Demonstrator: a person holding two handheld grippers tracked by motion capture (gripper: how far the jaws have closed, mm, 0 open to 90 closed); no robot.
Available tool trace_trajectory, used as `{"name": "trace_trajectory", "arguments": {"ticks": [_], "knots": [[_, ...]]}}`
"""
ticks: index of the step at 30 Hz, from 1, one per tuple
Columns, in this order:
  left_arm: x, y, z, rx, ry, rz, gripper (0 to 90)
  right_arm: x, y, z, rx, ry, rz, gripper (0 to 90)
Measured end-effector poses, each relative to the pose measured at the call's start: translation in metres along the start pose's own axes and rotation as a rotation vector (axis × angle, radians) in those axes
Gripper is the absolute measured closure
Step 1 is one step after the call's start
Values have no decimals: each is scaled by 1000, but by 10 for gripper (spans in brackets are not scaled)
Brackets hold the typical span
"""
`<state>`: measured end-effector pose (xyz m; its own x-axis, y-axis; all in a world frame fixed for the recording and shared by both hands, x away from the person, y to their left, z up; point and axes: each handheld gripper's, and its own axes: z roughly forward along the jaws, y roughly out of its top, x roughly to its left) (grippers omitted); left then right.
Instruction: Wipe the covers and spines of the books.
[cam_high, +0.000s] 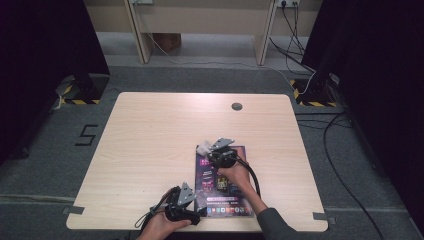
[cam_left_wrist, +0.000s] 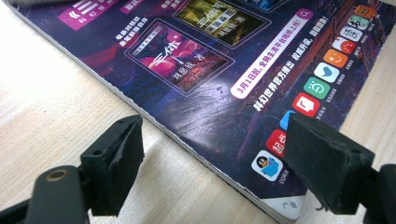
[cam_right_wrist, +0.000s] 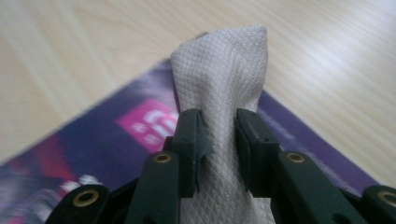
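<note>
A dark purple magazine (cam_high: 225, 185) lies flat near the table's front edge, its cover printed with posters and app icons (cam_left_wrist: 219, 79). My right gripper (cam_high: 212, 152) is shut on a folded white paper towel (cam_right_wrist: 224, 93), held over the magazine's far left corner (cam_right_wrist: 116, 135). The towel (cam_high: 204, 148) pokes out past the jaws. My left gripper (cam_high: 192, 216) is open, its jaws straddling the magazine's near left corner (cam_left_wrist: 280, 205) just above the table.
The light wooden table (cam_high: 150, 135) has a round cable hole (cam_high: 237, 106) near its far edge. Cables trail over the grey floor to the right. Black stands with striped bases flank the table's far corners.
</note>
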<state>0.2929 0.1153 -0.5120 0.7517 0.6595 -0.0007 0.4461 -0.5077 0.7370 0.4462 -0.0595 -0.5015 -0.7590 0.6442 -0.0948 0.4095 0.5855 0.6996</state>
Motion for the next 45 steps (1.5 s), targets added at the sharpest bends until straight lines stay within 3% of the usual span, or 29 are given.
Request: {"name": "trace_trajectory", "arguments": {"ticks": [5,10,12,18,21,24,28,33,38,42,45], "knots": [[0,0,0,0,2,3,197,18,3,0,1,37,-50,711],[-1,-1,-1,-1,3,6,197,16,1,-1,-2,64,-31,709],[-1,-1,0,-2,3,5,197,14,1,-1,0,52,-33,708],[0,-1,-1,-2,3,6,197,-10,-9,-10,23,-22,3,707],[0,-1,0,-3,2,4,197,-27,-19,-20,36,-61,52,707],[0,-1,0,-3,2,6,197,-38,-29,-28,34,-67,93,707],[0,-1,0,-3,0,3,197,-32,-29,-31,48,-61,76,708],[0,-1,0,-4,-2,2,197,-13,-23,-32,46,33,57,708],[0,-1,0,-2,0,5,197,-13,-16,-43,-1,36,68,720],[0,-1,0,-4,0,1,197,-16,-21,-31,44,18,49,722],[0,-1,0,-2,-2,1,197,-18,-22,-28,37,29,64,730]]}}
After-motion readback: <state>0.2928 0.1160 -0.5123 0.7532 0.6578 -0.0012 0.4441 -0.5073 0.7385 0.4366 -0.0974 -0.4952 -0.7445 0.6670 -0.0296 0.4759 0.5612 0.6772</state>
